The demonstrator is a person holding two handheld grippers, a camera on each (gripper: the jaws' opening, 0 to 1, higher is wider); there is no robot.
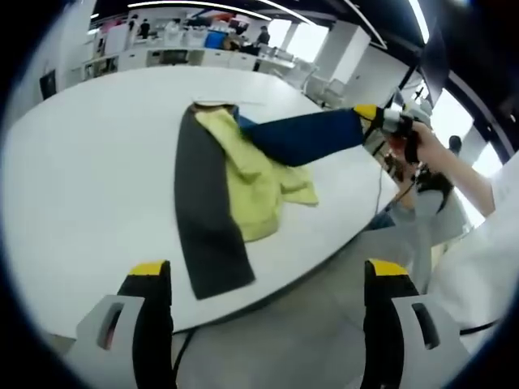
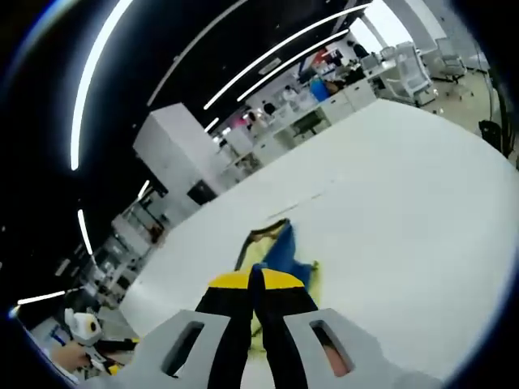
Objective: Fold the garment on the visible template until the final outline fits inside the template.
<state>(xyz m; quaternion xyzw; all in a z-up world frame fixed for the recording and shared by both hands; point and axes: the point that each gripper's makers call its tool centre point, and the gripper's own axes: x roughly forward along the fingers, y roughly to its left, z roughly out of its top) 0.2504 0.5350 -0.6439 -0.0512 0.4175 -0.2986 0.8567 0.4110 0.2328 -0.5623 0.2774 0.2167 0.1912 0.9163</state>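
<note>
A garment lies on the round white table (image 1: pixel 89 162). It shows a long dark grey part (image 1: pixel 207 219), a crumpled yellow part (image 1: pixel 255 182) and a blue part (image 1: pixel 312 136) lifted and stretched to the right. My right gripper (image 1: pixel 366 116), in a person's hand, is shut on the end of that blue part. In the right gripper view the jaws (image 2: pixel 255 281) are pressed together, with blue cloth (image 2: pixel 284 247) and yellow cloth (image 2: pixel 312 271) just beyond them. My left gripper (image 1: pixel 268 271) hangs open over the table's near edge, short of the garment, with nothing between its jaws.
A person's arm and white sleeve (image 1: pixel 478 243) stand at the right past the table edge. Desks, chairs (image 1: pixel 328 89) and people fill the office behind the table. My left gripper (image 2: pixel 81 328) shows low at the left of the right gripper view.
</note>
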